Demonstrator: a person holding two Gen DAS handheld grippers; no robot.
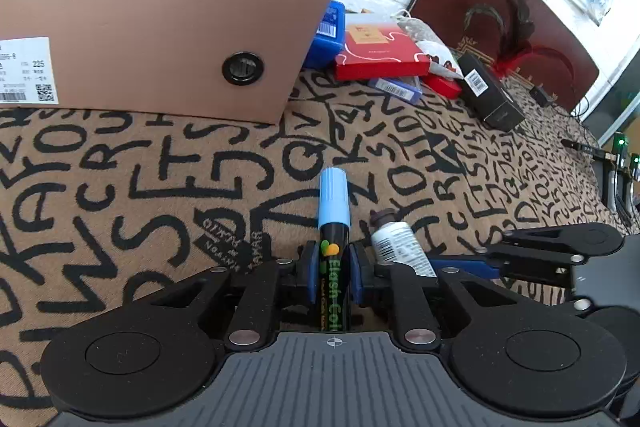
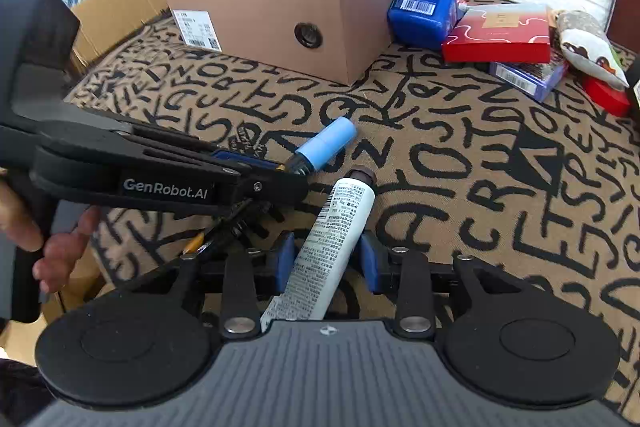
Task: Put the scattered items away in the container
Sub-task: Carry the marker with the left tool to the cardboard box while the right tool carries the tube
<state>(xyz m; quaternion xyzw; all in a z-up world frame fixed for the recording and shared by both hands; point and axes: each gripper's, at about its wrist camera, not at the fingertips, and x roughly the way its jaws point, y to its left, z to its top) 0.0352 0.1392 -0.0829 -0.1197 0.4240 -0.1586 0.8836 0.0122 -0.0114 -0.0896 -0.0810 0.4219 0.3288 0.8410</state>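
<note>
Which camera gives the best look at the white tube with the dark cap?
The right wrist view: the white printed tube with a dark cap lies lengthwise between the right tongs, nearly whole. The left wrist view shows only its capped upper part, off to the side behind the left tongs.

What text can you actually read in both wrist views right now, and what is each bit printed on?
"GenRobot.AI": side of the left tongs.
"Flash Col...": barrel of the blue-capped marker; the rest is cut off.
"225": white label on the cardboard box; its other print and QR code are too small.
White tube: dense print and barcode, unreadable.
Blue box: barcode only, digits blurred.
Patterned cloth: loose decorative letters, no words.
</note>
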